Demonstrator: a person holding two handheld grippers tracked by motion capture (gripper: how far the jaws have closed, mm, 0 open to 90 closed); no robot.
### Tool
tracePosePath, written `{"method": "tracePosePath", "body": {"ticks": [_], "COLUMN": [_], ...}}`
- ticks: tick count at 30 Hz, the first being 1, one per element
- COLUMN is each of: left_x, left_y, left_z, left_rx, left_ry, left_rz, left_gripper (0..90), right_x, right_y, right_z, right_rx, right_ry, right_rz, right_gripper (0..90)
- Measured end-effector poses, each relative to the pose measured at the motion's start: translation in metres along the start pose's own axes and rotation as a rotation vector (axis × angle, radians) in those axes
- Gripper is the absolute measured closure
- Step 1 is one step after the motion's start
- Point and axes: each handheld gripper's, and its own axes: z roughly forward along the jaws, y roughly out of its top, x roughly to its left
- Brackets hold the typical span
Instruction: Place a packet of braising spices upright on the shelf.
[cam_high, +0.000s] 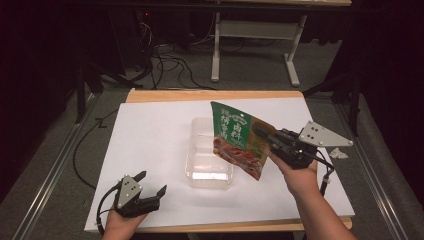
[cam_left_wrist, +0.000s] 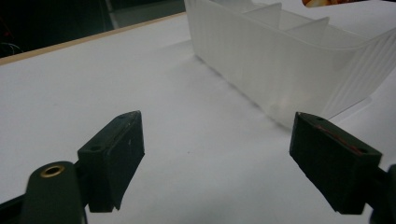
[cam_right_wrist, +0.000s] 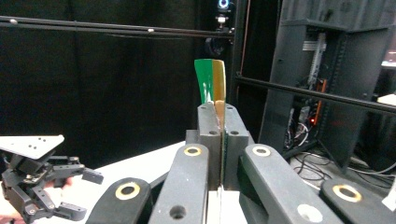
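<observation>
Green foil pouch (cam_high: 239, 144) hangs at the centre of the high view, tilted over the clear plastic container (cam_high: 208, 172). My right tongs (cam_high: 263, 134) pinch its edge, probably so I can lower it inside. My left tongs (cam_high: 151, 183), spread and holding nothing, rest at lower left on the white tabletop (cam_high: 150, 135), apart from the container.

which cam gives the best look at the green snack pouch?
High view: the green snack pouch shows its whole printed face, held by the right gripper over the clear container. Right gripper view has it edge-on, a thin strip clamped between the jaws. Left gripper view catches just a sliver at the top edge.
</observation>
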Motion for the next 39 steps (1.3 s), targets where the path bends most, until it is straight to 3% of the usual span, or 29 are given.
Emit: {"method": "tracePosePath", "body": {"ticks": [13,16,39], "left_x": [0.003,0.003,-0.001], "left_y": [0.001,0.002,0.0], "left_z": [-0.004,-0.004,-0.002], "left_rx": [-0.03,-0.033,-0.027], "left_ry": [-0.022,-0.011,-0.032], "left_rz": [-0.031,-0.032,-0.009], "left_gripper": [7.0,2.3,1.7], "right_x": [0.016,0.019,0.026], "right_y": [-0.003,-0.005,-0.022], "right_z": [0.025,0.033,0.067], "right_rx": [0.002,0.003,0.021], "right_ry": [0.049,0.062,0.075], "right_rz": [0.01,0.017,0.047], "right_gripper": [90.0,90.0,90.0]}}
